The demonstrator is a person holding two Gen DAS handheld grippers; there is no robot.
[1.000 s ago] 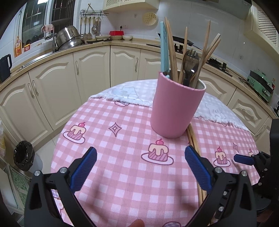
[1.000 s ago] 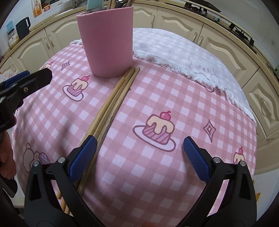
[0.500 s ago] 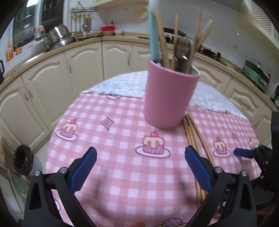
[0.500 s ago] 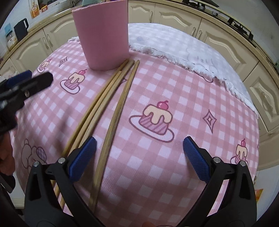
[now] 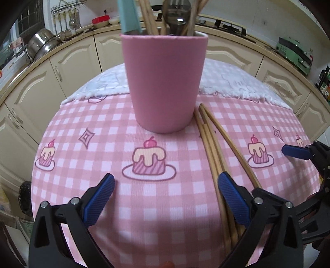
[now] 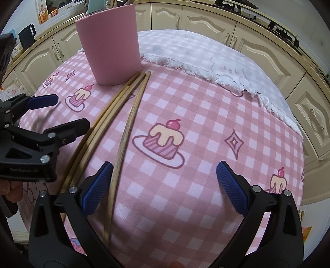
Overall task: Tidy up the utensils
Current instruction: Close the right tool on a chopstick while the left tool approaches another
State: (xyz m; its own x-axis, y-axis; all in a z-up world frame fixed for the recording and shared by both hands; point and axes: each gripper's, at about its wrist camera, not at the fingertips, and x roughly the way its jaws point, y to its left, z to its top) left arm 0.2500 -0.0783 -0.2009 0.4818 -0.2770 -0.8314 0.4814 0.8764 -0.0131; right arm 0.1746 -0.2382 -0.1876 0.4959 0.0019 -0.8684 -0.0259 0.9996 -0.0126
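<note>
A pink cup (image 5: 164,82) (image 6: 110,45) stands on the round table and holds several wooden chopsticks, a metal spoon (image 5: 176,19) and a teal handle (image 5: 129,16). Loose wooden chopsticks (image 5: 214,152) (image 6: 115,115) lie on the cloth from the cup's right side toward me. My left gripper (image 5: 165,191) is open, low over the cloth in front of the cup, its right finger over the chopsticks. My right gripper (image 6: 163,181) is open too, its left finger beside the rightmost chopstick. Each gripper shows in the other's view: the right gripper (image 5: 303,152), the left gripper (image 6: 59,113).
A pink checked cloth with cake prints (image 6: 185,115) covers the table, with a white fringed cloth (image 6: 216,57) at the far side. Cream kitchen cabinets (image 5: 68,61) curve around behind. Pots (image 5: 41,43) and a green appliance (image 5: 292,51) sit on the counter.
Both grippers have moved forward and down toward the cup and the chopsticks. One chopstick now lies apart from the bundle. The left gripper has come closer to the right one.
</note>
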